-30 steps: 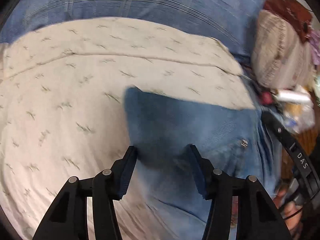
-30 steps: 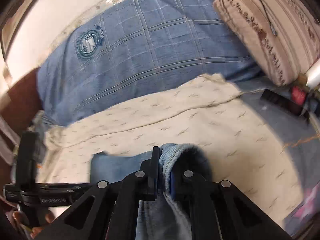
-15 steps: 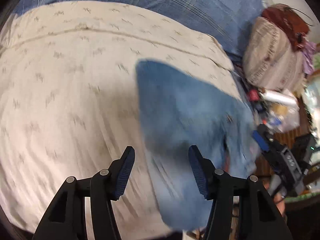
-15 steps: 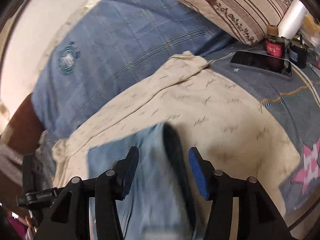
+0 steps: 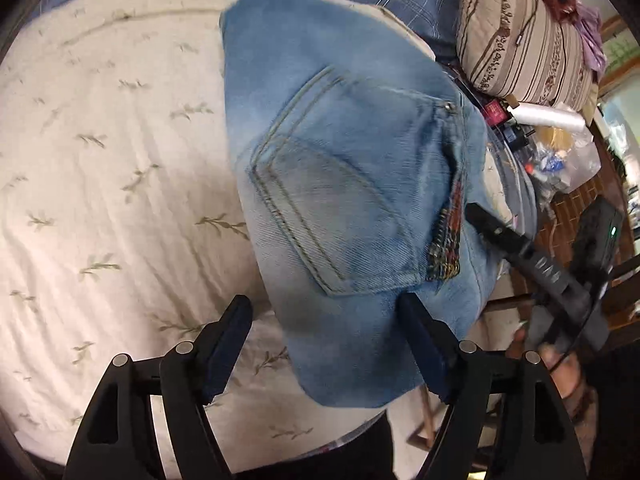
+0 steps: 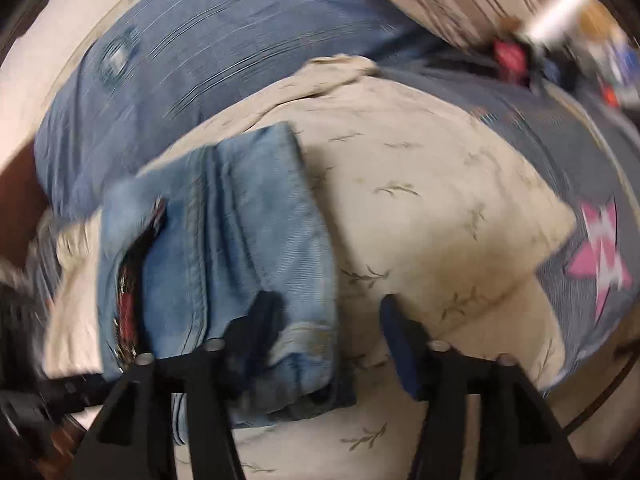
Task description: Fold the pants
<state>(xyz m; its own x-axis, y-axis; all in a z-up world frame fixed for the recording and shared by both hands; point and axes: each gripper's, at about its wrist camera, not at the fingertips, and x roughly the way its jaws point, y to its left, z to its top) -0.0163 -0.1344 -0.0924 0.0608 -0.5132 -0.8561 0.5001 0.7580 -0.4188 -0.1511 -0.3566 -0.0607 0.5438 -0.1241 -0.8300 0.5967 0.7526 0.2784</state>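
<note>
1. Denim pants, folded into a compact stack, lay on the cream bedspread, pocket up.
2. R gripper, clamped on them 1 s before, had let go; jaws wide.
3. L gripper also wide, empty. Fold approx. complete.

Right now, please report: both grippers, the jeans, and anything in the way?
Left gripper open, right gripper open, both empty. Jeans folded, lying on the cream sheet. Nothing in the way on the sheet.
</note>
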